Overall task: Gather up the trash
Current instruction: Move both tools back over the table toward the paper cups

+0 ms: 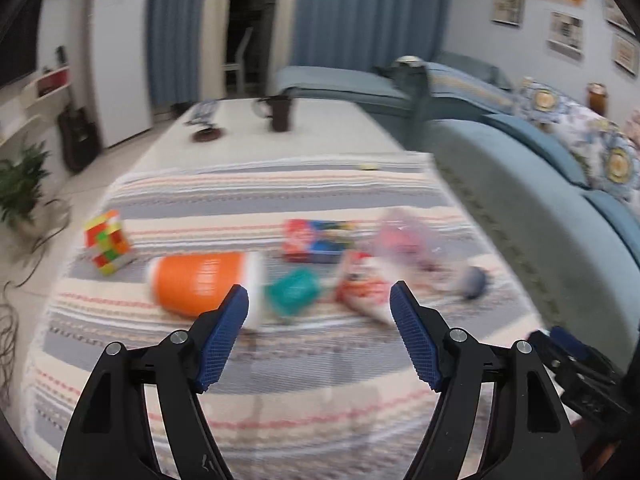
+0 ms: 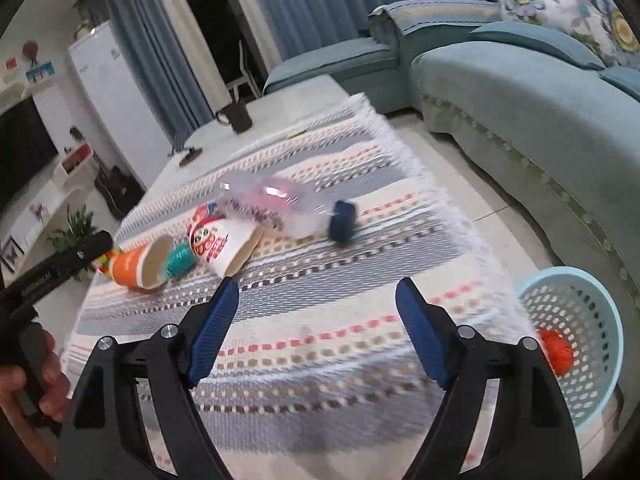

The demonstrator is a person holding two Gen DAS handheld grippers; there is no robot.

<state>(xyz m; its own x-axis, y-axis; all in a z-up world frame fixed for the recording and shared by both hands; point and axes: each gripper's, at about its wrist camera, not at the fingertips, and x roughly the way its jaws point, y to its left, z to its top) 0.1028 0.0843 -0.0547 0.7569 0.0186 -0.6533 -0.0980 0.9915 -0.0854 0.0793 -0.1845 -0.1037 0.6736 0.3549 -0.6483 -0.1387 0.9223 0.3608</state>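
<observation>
On the striped cloth (image 1: 280, 360) lie an orange paper cup (image 1: 200, 282) on its side, a teal crumpled wrapper (image 1: 294, 290), a red-and-white paper cup (image 1: 360, 288) on its side and a clear plastic bottle (image 1: 404, 240) with a blue cap. In the right wrist view I see the orange cup (image 2: 136, 266), the teal wrapper (image 2: 180, 262), the red-and-white cup (image 2: 224, 246) and the bottle (image 2: 280, 204). My left gripper (image 1: 320, 300) is open and empty, short of the items. My right gripper (image 2: 318, 292) is open and empty over the cloth (image 2: 320, 320).
A light-blue perforated basket (image 2: 580, 344) on the floor at right holds a red crumpled piece (image 2: 556, 350). A Rubik's cube (image 1: 106, 242) and a colourful box (image 1: 316, 240) lie on the cloth. A dark mug (image 1: 280, 112) stands at the far end. A blue sofa (image 1: 540, 184) is to the right.
</observation>
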